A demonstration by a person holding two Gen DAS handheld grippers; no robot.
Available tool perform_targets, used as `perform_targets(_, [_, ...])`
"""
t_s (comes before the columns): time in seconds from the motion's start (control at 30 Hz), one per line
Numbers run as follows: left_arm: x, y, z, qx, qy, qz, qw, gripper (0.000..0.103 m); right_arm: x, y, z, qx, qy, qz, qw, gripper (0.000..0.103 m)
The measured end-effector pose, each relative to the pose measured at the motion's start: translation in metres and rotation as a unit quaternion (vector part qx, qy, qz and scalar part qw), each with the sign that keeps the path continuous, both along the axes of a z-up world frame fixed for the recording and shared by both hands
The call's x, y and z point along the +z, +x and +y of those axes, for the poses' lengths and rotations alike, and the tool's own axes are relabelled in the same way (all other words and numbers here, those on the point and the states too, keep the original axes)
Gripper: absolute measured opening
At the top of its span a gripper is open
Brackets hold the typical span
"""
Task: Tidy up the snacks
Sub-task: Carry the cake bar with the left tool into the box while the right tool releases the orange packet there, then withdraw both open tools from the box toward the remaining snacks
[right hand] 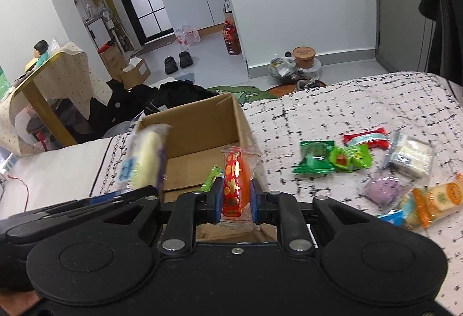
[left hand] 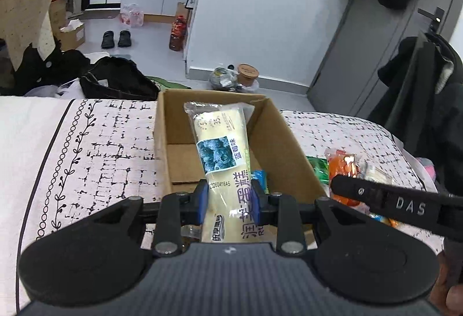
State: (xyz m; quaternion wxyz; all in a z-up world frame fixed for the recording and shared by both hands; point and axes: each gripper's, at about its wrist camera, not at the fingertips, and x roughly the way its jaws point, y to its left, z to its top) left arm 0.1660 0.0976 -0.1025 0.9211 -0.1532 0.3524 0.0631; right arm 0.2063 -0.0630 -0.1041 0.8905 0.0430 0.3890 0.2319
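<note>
Delivery into cardboard box (left hand: 292, 142) at far edge of bed: left gripper (left hand: 230, 197) pinching cream cake packet (left hand: 221, 154), right gripper (right hand: 236, 197) pinching orange candy packet (right hand: 235, 180) (both over near rim). Carry farther in, lower, then release singly.

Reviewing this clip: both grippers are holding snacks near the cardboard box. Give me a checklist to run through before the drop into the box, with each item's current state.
1. Left gripper clamped on the pale cake packet: ok.
2. Right gripper clamped on the orange candy packet: ok.
3. Cardboard box open, with room on its floor: ok.
4. Both packets over the box opening: cannot tell; they appear in front of it, but height and depth are unclear.
5. The two grippers apart from each other: ok, though close side by side.
6. Snacks left on the bedspread, such as the green packets: not ok, several remain.
</note>
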Motion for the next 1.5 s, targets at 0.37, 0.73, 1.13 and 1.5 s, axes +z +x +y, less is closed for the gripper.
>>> perform_targets(0.37, [0.013, -0.006, 0.011, 0.043, 0.011, 0.0, 0.999, 0.053, 0.005, 0.001, 0.01, 0.017, 0.017, -0.003, 1.0, 0.041])
perform_targets(0.73, [0.039, -0.015, 0.006, 0.064, 0.02, 0.008, 0.9977, 0.078, 0.027, -0.009, -0.033, -0.023, 0.016, -0.017, 0.999, 0.09])
perform_targets(1.13, [0.07, -0.021, -0.033, 0.038, 0.035, 0.005, 0.9987, 0.098, 0.055, -0.015, -0.085, -0.039, 0.003, -0.034, 0.999, 0.103])
perform_targets(1.5, [0.089, -0.023, -0.064, 0.005, 0.044, -0.014, 0.9989, 0.103, 0.063, -0.029, -0.132, -0.055, 0.001, -0.033, 0.998, 0.103])
